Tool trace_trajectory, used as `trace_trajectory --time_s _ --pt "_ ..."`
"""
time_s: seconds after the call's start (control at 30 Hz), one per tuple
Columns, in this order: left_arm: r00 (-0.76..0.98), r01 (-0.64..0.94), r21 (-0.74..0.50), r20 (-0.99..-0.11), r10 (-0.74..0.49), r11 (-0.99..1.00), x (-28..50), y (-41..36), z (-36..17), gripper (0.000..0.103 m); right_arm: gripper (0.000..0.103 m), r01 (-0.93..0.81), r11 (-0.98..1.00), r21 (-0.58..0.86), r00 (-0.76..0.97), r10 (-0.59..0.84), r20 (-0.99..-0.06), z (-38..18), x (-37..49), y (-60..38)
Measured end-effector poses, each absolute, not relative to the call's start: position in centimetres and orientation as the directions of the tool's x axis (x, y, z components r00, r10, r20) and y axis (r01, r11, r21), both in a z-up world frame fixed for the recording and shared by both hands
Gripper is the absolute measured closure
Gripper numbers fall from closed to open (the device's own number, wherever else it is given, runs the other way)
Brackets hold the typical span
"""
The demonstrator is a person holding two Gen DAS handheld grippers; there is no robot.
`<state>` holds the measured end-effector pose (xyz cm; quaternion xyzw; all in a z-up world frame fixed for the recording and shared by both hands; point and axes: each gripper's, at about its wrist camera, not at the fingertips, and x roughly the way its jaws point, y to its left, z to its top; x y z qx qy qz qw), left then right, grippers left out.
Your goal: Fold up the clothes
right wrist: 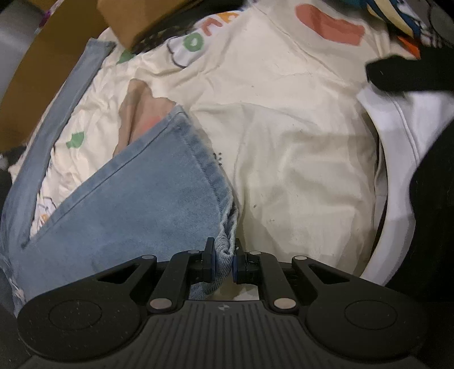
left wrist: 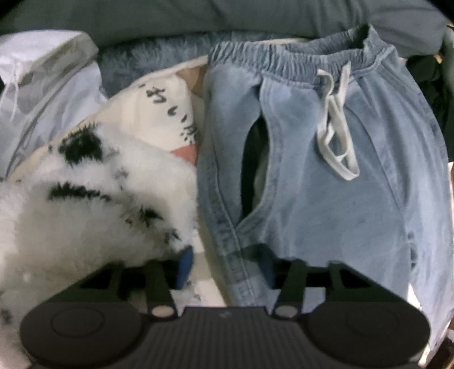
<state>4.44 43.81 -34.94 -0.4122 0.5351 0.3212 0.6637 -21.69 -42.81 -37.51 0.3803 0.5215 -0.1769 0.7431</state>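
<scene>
Light blue denim trousers (left wrist: pixel 326 184) lie flat on the bed, with the elastic waistband (left wrist: pixel 283 56) at the far end and a white drawstring (left wrist: pixel 337 127) loose on the front. My left gripper (left wrist: pixel 225 266) stands open, low over the trousers' left side seam. The seam runs between the pads, and cream sheet shows beside the left pad (left wrist: pixel 184 264). In the right wrist view a trouser leg (right wrist: pixel 136 204) ends in a stitched hem (right wrist: pixel 204 159). My right gripper (right wrist: pixel 224 264) is shut on a bunched corner of that hem.
A fluffy white item with black marks (left wrist: pixel 85 204) lies left of the trousers on a cream printed sheet (right wrist: pixel 283 127). A white garment (left wrist: pixel 42 85) and a fuzzy blue blanket (left wrist: pixel 147 56) lie beyond. A cardboard box (right wrist: pixel 133 20), white cloth (right wrist: pixel 397 136) and a black object (right wrist: pixel 403 73) border the sheet.
</scene>
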Motion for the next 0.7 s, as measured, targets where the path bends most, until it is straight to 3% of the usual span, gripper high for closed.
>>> trace_trajectory --time_s 0.07,0.1,0.13,0.17,0.43,0.7 --pt "0.24 -0.862 -0.213 -0.971 0.0 0.46 4.5 43.6 -35.4 0.053 0.093 0.659 0.651 0.376 0.389 0.132 -0.912 -37.3 -21.8 -42.7" --pt "0.243 -0.863 -0.212 -0.97 0.009 0.458 4.5 43.6 -35.6 0.073 0.094 0.659 0.653 0.373 0.386 0.132 -0.913 -37.3 -21.8 -42.6" --pt "0.251 -0.869 -0.223 -0.968 0.006 0.442 4.4 43.7 -35.6 0.085 0.094 0.659 0.655 0.37 0.383 0.13 -0.914 -37.2 -21.8 -42.6" --pt "0.252 -0.874 -0.225 -0.968 0.008 0.431 4.3 43.6 -35.3 0.088 0.094 0.658 0.659 0.364 0.379 0.127 -0.916 -37.1 -21.8 -42.5" --pt "0.23 -0.861 -0.181 -0.972 0.045 0.476 4.8 42.9 -32.0 0.09 0.094 0.632 0.701 0.33 0.356 0.116 -0.927 -35.9 -21.3 -42.2" --pt "0.109 -0.866 -0.069 -0.993 0.051 0.495 5.7 43.2 -34.9 0.087 0.094 0.656 0.701 0.278 0.28 0.116 -0.953 -38.1 -21.9 -41.8"
